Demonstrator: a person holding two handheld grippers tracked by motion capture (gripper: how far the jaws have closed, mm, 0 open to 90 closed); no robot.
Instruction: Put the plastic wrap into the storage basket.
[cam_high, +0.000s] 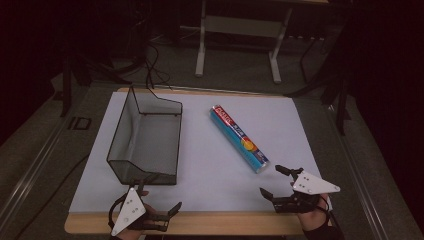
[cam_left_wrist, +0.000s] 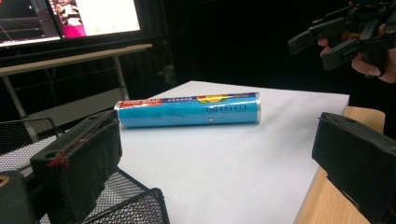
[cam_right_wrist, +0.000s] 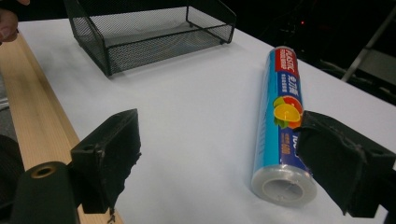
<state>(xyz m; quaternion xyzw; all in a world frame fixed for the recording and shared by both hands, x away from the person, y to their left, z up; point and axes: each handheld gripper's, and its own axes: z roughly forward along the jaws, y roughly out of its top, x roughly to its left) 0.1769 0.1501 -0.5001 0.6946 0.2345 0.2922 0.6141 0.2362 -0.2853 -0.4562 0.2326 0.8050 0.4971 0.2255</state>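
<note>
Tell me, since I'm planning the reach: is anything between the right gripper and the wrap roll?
Nothing visible. The right gripper is open beside the near end of the roll, with bare white sheet between them. The mesh tray stands well off to the left, by the left gripper.

Left claw (cam_high: 161, 212) low at near-left, jaws apart, nothing between them. Right claw (cam_high: 274, 181) at near-right, jaws spread wide, nothing gripped, pointing far-left.
</note>
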